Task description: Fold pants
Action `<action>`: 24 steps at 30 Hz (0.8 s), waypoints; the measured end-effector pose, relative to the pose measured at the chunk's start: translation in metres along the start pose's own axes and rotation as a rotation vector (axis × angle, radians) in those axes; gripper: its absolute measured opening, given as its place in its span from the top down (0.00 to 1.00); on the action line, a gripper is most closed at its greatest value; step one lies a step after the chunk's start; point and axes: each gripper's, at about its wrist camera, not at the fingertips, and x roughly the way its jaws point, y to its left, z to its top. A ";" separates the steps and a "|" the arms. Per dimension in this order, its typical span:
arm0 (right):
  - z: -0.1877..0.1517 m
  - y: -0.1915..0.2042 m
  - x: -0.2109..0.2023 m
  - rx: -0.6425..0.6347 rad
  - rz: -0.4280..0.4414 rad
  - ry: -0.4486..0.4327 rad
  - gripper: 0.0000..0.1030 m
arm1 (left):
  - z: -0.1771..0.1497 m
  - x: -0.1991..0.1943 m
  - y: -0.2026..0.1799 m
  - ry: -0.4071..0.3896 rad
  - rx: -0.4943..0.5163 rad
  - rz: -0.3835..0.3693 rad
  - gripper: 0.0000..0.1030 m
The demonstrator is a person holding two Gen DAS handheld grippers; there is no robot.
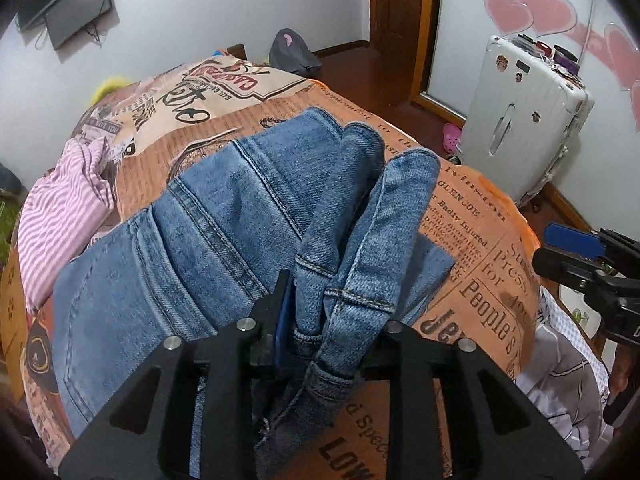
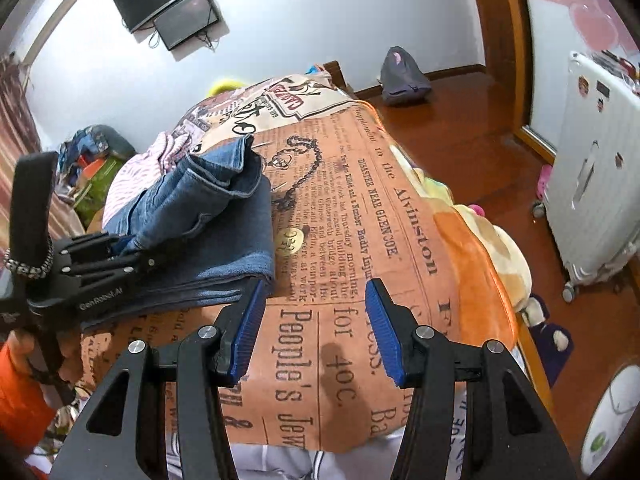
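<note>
We found the jeans point(image 1: 224, 216) lying folded on the bed point(image 1: 472, 240), on a newspaper-print cover in orange and cream, with the waistband end toward 11 o'clock in the left wrist view. The two hemmed leg ends point(image 1: 352, 280) were doubled back over the body of the garment and stood bunched at 6 o'clock, running into the left tool point(image 1: 320, 344). Its blue pad showed just left of the hems and the denim filled the gap between the fingers; we could not tell whether the pads pressed on the cloth or merely flanked it. In the right wrist view the left tool appeared at 9 o'clock, lying against the near edge of the folded stack, with a person's hand below it and an orange sleeve point(image 2: 20, 392) at 8 o'clock. The right tool point(image 2: 316, 328) stood with its jaws parted and nothing between them, over bare printed cover, its left blue pad point(image 2: 250, 332) just beside the near corner of the jeans without a visible grip on them. A pink-striped garment point(image 1: 60, 216) lay on the bed touching the far side of the jeans, at 9 o'clock in the left wrist view. A white suitcase point(image 1: 524, 120) stood on the wooden floor at 2 o'clock, well apart from the bed. A grey bag point(image 2: 404, 76) sat on the floor beyond the bed's far end. Two dark screens point(image 2: 168, 4) hung on the white wall at 11 o'clock.
</note>
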 end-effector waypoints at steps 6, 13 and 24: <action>0.007 0.003 -0.009 0.003 0.020 -0.040 0.52 | -0.002 -0.010 0.005 0.001 -0.101 -0.157 0.15; 0.016 0.015 -0.018 -0.031 0.033 -0.062 0.52 | -0.001 -0.055 0.030 -0.092 -0.157 -0.164 0.15; 0.040 0.107 0.025 -0.204 0.198 -0.061 0.52 | -0.020 -0.068 0.172 -0.118 -0.250 0.195 0.16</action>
